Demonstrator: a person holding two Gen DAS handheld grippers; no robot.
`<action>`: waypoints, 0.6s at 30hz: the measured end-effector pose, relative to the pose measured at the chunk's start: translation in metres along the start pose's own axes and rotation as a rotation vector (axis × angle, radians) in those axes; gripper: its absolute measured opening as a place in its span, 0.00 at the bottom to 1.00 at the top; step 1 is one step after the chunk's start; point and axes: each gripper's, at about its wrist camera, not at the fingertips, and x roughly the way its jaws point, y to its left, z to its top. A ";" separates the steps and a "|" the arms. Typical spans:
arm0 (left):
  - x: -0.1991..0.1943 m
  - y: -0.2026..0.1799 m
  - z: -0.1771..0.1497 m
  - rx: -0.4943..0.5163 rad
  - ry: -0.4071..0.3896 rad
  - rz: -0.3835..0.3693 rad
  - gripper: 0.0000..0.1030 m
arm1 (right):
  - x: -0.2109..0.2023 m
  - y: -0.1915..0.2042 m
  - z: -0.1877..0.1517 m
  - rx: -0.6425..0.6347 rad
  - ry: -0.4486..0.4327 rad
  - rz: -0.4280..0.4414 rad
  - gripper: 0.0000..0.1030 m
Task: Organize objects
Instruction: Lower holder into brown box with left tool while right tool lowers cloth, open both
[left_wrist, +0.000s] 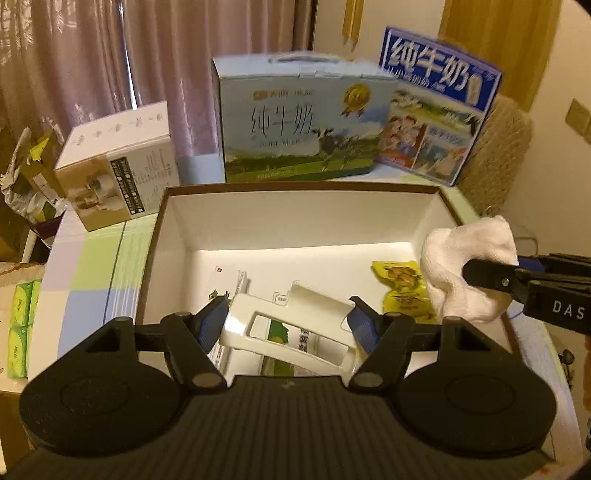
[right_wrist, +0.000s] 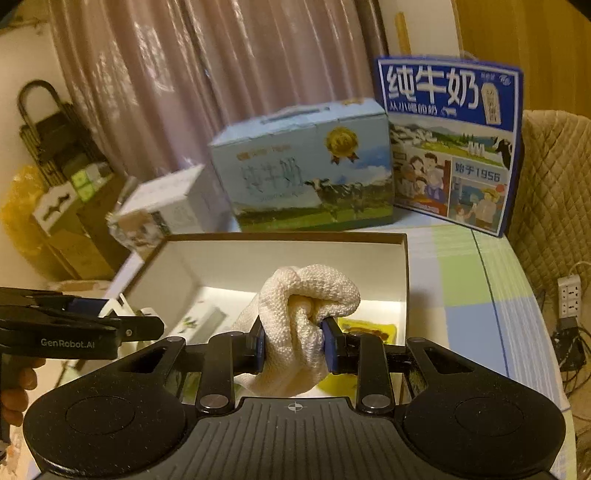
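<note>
An open white box with a brown rim (left_wrist: 295, 190) (right_wrist: 288, 236) stands on the table. In it lie small printed cartons (left_wrist: 229, 277) and yellow snack packets (left_wrist: 399, 288) (right_wrist: 369, 328). My left gripper (left_wrist: 288, 321) is low over the box's near side, shut on a white plastic bracket (left_wrist: 236, 328) that spans its blue pads. My right gripper (right_wrist: 293, 343) is shut on a bunched white cloth (right_wrist: 306, 314) (left_wrist: 461, 258) and holds it above the box's right part, over the yellow packets. The left gripper (right_wrist: 147, 328) shows at the left of the right wrist view.
Behind the box stand a light-blue milk carton (left_wrist: 295, 125), a dark-blue milk carton (left_wrist: 439, 103) and a white box (left_wrist: 118, 166). Green tissue packs (left_wrist: 20, 332) lie off the table's left edge. A quilted chair (right_wrist: 554, 184) and a power strip (right_wrist: 569, 295) are at the right.
</note>
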 end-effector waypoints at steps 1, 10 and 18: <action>0.008 0.001 0.004 -0.003 0.010 0.005 0.65 | 0.008 -0.002 0.003 -0.004 0.009 -0.002 0.26; 0.068 0.001 0.025 -0.008 0.100 0.022 0.65 | 0.065 -0.007 0.013 -0.046 0.091 -0.058 0.26; 0.093 0.007 0.036 -0.021 0.118 0.062 0.65 | 0.087 -0.009 0.014 -0.053 0.128 -0.088 0.27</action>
